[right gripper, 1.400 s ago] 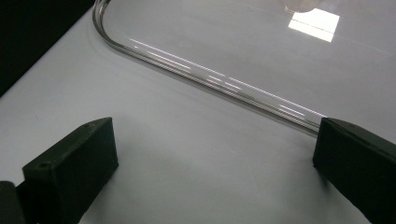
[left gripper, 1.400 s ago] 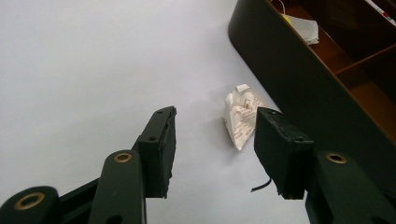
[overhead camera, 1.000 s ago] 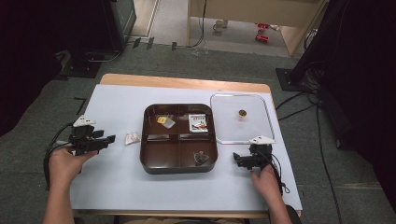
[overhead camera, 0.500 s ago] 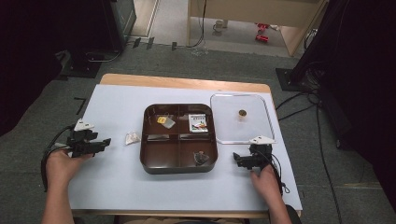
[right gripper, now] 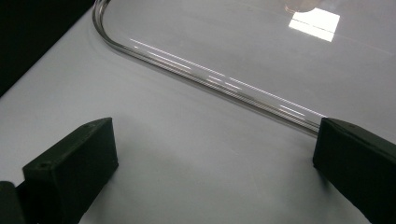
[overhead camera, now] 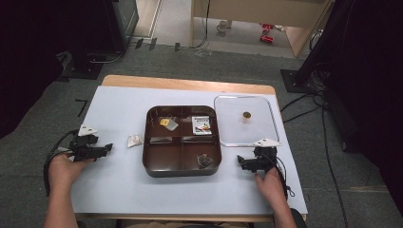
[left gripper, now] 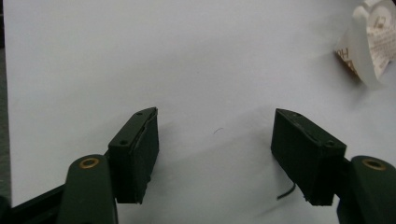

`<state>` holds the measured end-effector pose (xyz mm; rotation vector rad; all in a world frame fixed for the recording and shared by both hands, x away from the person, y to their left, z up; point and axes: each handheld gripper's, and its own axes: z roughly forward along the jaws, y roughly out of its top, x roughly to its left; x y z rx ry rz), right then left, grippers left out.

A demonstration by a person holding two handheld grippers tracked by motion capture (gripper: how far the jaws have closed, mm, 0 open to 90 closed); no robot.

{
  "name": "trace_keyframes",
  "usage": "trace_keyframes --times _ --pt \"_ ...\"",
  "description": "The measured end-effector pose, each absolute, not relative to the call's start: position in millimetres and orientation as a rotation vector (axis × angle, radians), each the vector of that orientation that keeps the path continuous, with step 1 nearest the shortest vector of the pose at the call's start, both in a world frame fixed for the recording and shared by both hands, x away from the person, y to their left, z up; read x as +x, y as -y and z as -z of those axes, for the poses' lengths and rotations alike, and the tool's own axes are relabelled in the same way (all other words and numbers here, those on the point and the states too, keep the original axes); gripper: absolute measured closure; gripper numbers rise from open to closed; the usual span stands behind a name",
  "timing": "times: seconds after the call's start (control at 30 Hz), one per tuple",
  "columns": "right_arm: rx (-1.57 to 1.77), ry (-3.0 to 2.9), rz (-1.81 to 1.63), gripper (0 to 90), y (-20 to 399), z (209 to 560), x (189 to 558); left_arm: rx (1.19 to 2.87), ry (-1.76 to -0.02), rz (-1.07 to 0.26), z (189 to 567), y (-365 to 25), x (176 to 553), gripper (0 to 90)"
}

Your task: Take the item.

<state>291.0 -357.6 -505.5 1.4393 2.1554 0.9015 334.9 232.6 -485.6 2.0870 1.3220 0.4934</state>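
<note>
left gripper point(overhead camera: 107, 147) has sunk toward the white mat point(overhead camera: 119, 190), jaws just opening — spread, nothing between | crumpled paper sachet point(overhead camera: 134, 140) just beside the brown square four-compartment tray point(overhead camera: 182, 169) | right gripper point(overhead camera: 241, 163) spread — empty, near the clear lid point(overhead camera: 228, 135)

No legible text

Printing is seen on the sachet point(left gripper: 369, 44) lying on the bench point(left gripper: 187, 60) in the left gripper view, with a small framed mark and lines of fine type, but no word of it can be made out. A printed label is carried by the packet point(overhead camera: 202, 125) in the tray point(overhead camera: 183, 166) in the high view; its lettering is too small to be read.
</note>
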Motion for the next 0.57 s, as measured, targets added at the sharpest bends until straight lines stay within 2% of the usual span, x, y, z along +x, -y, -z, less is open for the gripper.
trace_keyframes --times 0.23,0.27,0.3,0.33,0.57 --pt "1.439 -2.156 -0.901 0.0 357.6 505.5 291.0 2.047 -1.303 -0.515 490.6 -232.0 330.6 28.4" --pt "1.439 -2.155 -0.901 0.0 357.6 505.5 291.0 2.031 -1.279 -0.494 493.2 -232.1 329.7 24.1" --pt "1.439 -2.156 -0.901 0.0 357.6 505.5 291.0 2.040 -1.250 -0.489 495.5 -229.9 328.8 14.4" --pt "1.439 -2.156 -0.901 0.0 357.6 505.5 291.0 2.068 -1.248 -0.523 495.8 -226.0 328.3 11.3" --pt "1.439 -2.155 -0.901 0.0 357.6 505.5 290.9 2.062 -1.256 -0.524 495.8 -225.6 328.2 10.9"
